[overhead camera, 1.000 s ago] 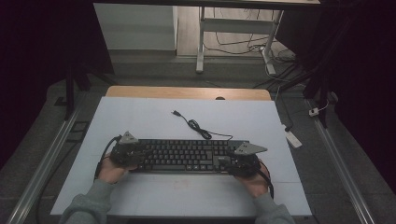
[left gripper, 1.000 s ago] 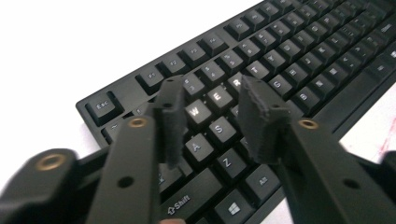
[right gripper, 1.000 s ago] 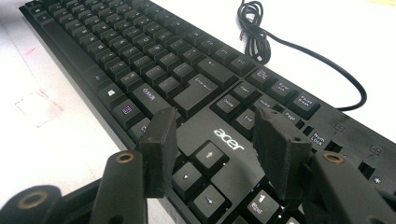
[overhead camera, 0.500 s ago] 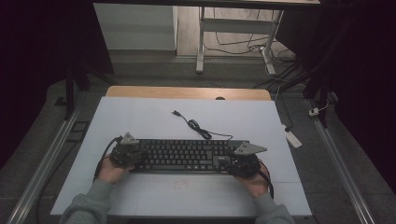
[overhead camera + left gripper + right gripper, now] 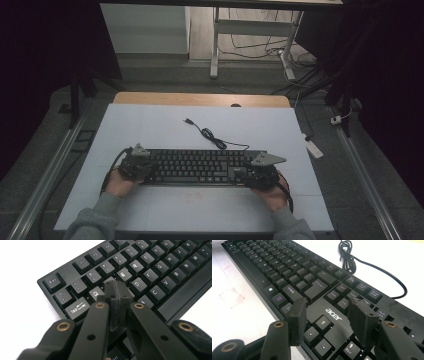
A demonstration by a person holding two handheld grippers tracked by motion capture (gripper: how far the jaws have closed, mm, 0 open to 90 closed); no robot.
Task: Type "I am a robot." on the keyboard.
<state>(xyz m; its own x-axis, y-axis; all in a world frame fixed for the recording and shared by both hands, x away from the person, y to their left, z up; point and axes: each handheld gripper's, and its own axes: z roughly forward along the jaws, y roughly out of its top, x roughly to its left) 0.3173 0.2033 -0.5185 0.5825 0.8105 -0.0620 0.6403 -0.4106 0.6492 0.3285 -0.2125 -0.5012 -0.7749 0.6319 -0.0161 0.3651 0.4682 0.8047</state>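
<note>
The white table (image 5: 150,135) is carrying everything, and the black acer keyboard (image 5: 200,167) is lying flat on it, running across between the two sets of fingers with its long edge towards the person. Its cable (image 5: 210,136) is trailing loose over the table beyond the fingers, ending in an unplugged USB plug (image 5: 188,121), so no keystroke is going to a computer. The left gripper (image 5: 117,290) is standing over the left end of the keyboard with its fingers pressed together, nothing between the pads; the joined tips are coming down on the letter row, with the Q key (image 5: 95,293) just to one side of them and the E key (image 5: 123,274) just to the other, so they are probably resting on or pressing the key that lies between those two. Whether that key is actually going down I cannot tell. The right gripper (image 5: 327,307) is hovering over the right part of the keyboard with its fingers spread and empty, the acer logo (image 5: 333,314) and the up-arrow key (image 5: 322,322) lying between and below them, apparently untouched. Judging by this, the work is looking like key pressing: the left side is engaging one letter key, the right side is waiting in place, and any pressing in the arrow cluster is yet to be done.
</note>
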